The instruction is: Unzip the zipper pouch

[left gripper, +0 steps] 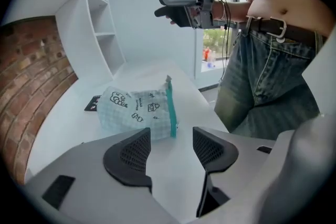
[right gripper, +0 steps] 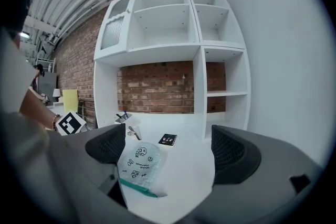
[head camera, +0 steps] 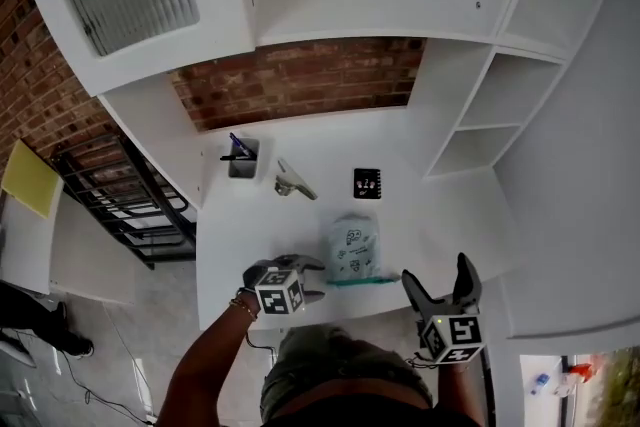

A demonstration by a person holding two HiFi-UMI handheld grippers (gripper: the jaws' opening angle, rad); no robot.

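Near the front edge of the white tabletop [head camera: 420, 225], as the head view shows it, lies the pouch [head camera: 352, 250]. It is pale with small black drawings, and its teal zipper [head camera: 362, 281] runs along the side closest to the person. The left claw [head camera: 318, 279] sits just left of the pouch, level with the zipper; whether it touches cannot be told from here. The right claw [head camera: 436, 273] is to the right of the pouch and apart from it, its jaws spread wide. Beyond the pouch lies a black card [head camera: 367, 183], and further back to the left are a metal clip [head camera: 294, 181] and a pen cup [head camera: 243, 157].

The left gripper view shows the left claw's jaws apart, with only bare tabletop between them. The pouch lies just ahead of them, not touched. Its zipper runs away from the camera along the nearer end, and a small tab sticks up at the far tip. The right claw hangs in the air above and beyond the pouch, beside the person's jeans [left gripper: 268, 86].

The right gripper view shows the right claw wide open and holding nothing. The pouch rests on the tabletop ahead, nearer the left jaw, with its zipper toward the camera. The black card lies beyond the pouch, and the left gripper's marker cube [right gripper: 71, 123] is to the pouch's left.
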